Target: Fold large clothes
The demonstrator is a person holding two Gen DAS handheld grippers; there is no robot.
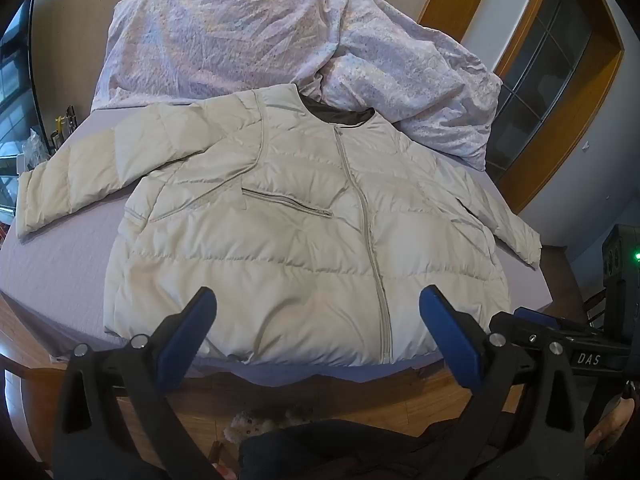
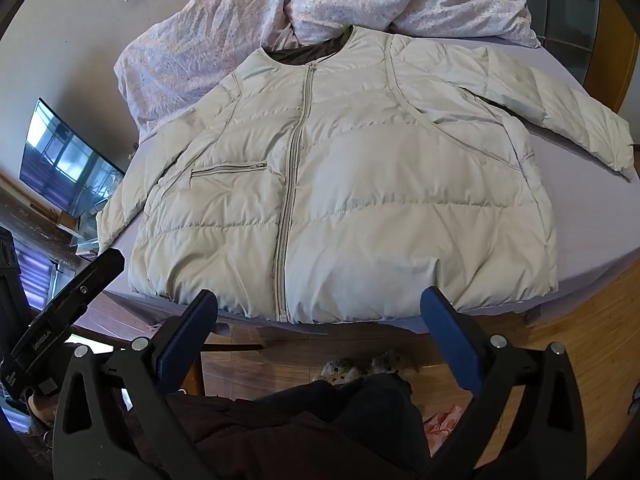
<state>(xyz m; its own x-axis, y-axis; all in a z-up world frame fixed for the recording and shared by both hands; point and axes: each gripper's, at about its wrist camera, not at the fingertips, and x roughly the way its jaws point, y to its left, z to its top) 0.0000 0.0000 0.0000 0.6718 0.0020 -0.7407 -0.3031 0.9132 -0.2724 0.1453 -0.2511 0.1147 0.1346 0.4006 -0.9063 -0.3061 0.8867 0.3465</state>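
Note:
A cream puffer jacket (image 1: 296,232) lies flat and zipped, front up, on the lilac bed, sleeves spread to both sides; it also shows in the right wrist view (image 2: 360,200). My left gripper (image 1: 318,300) is open and empty, hovering over the jacket's hem near the bed's front edge. My right gripper (image 2: 318,304) is open and empty, just in front of the hem by the zipper's bottom end. The right gripper's body shows in the left wrist view (image 1: 560,332), and the left gripper's body in the right wrist view (image 2: 68,304).
A crumpled lilac duvet (image 1: 280,44) is piled behind the jacket's collar. The bed's front edge (image 1: 320,372) drops to a wooden floor with fuzzy slippers (image 2: 360,368). A TV (image 2: 64,168) stands left; a wood-framed door (image 1: 560,80) right.

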